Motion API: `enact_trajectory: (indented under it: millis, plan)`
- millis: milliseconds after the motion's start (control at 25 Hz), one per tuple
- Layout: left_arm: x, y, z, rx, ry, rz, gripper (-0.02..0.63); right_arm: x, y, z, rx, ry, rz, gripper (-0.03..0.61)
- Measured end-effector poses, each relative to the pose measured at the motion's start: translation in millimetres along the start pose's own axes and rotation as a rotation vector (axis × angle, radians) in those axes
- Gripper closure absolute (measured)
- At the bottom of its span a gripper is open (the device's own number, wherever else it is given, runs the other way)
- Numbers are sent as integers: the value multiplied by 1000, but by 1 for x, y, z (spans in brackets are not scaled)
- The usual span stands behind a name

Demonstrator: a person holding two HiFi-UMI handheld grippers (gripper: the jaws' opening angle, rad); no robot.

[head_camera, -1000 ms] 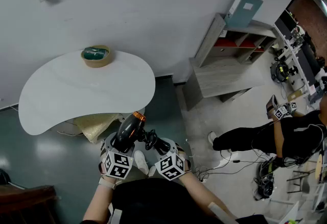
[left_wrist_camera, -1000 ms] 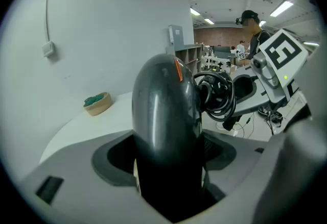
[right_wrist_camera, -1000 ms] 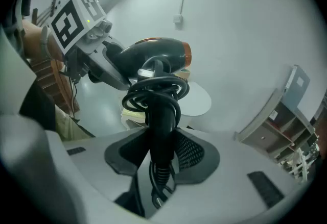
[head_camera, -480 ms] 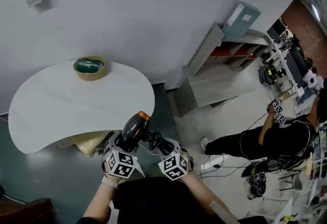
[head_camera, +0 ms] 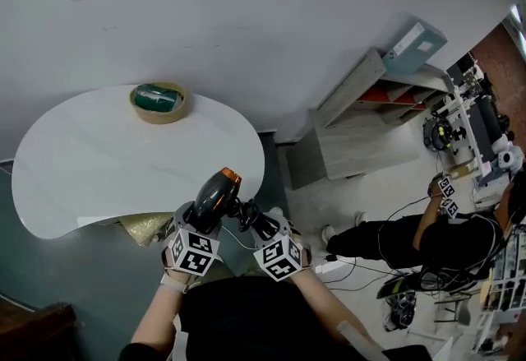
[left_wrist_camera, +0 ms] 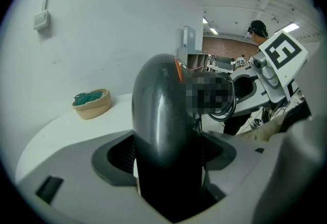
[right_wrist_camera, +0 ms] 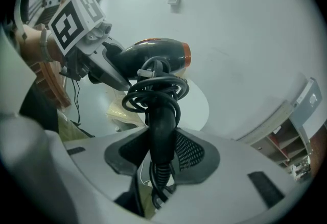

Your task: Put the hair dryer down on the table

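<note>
A dark hair dryer (head_camera: 212,200) with an orange ring at its mouth is held in the air by both grippers, just off the near right edge of the white table (head_camera: 99,162). My left gripper (head_camera: 200,221) is shut on the dryer's barrel (left_wrist_camera: 162,126), which fills the gap between its jaws. My right gripper (head_camera: 257,227) is shut on the dryer's handle (right_wrist_camera: 160,133), with the black cord (right_wrist_camera: 156,90) coiled just above the jaws. The orange mouth points at the table.
A woven basket (head_camera: 159,102) with something green in it stands at the table's far side. A yellowish bag (head_camera: 146,226) lies under the table. At the right are a tipped grey shelf unit (head_camera: 362,117), floor cables and a person in black (head_camera: 427,232).
Both grippers, still shut on the dryer, have come closer to the table's near edge; the orange mouth now reaches over that edge. The view has shifted a little.
</note>
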State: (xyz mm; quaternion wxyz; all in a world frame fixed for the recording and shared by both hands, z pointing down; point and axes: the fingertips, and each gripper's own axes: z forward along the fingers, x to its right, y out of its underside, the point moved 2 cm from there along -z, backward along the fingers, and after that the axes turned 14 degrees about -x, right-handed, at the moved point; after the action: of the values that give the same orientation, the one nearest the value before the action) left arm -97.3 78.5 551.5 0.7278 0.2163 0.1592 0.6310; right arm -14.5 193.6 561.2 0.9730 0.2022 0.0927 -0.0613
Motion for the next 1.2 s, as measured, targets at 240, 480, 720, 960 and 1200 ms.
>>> enact_trajectory:
  millis: [240,480,720,960,1200]
  plan:
    - [-32,-9,18,-28,-53,-113,267,26,-34,30,18,-66,-109,420]
    - [-48,-40,39,-80,-128,-226,267,74,-57,58,43,-160,-215,420]
    - [-51,-74,59,-131,-179,-340,267,124,-71,76,56,-253,-321,420]
    - [-47,-92,74,-178,-229,-457,267,155,-77,93,64,-337,-422,420]
    - [-36,-107,91,-201,-273,-579,267,182,-78,109,64,-404,-537,419]
